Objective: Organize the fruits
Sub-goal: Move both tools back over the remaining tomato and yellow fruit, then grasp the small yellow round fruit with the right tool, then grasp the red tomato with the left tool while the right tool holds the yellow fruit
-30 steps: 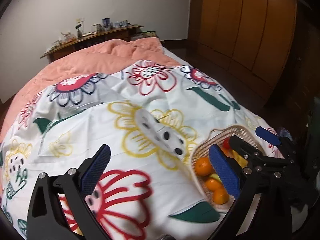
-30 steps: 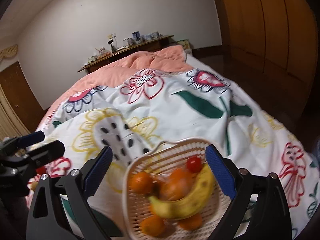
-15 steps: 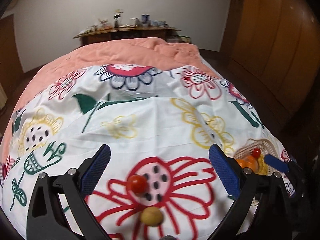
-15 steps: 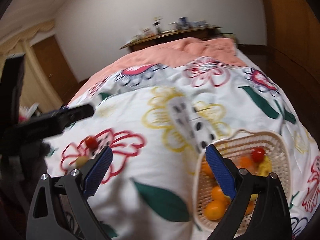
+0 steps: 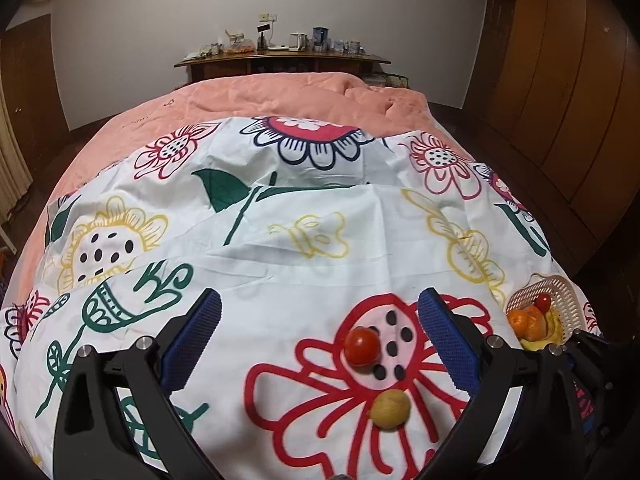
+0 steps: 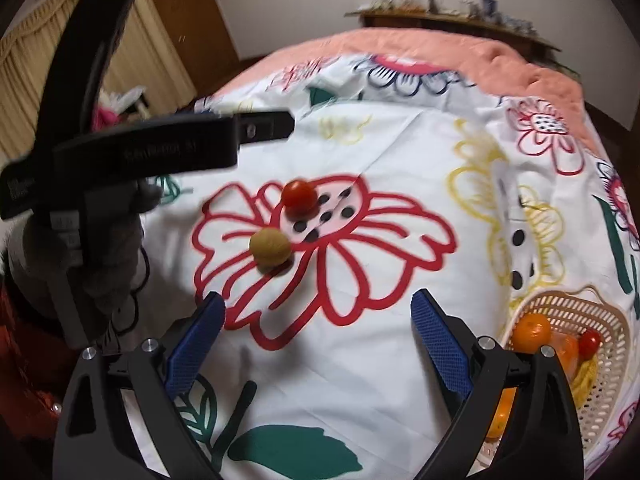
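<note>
Now both the left gripper (image 5: 318, 344) and right gripper (image 6: 318, 346), jaws spread and empty, face the tomato (image 5: 362, 346) and a probable walnut (image 5: 390, 409) left of the basket (image 6: 600, 344), awaiting pickup.

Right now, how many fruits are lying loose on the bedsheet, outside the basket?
2. A red tomato sits on the red flower's centre, and a yellowish-brown round fruit lies apart from it on the petals. Others may be hidden beyond the views.

Both views have swung left off the basket (image 6: 600, 320) (now at the right edge); tomato (image 5: 362, 346) and tan fruit (image 5: 390, 408) now lie ahead.
</note>
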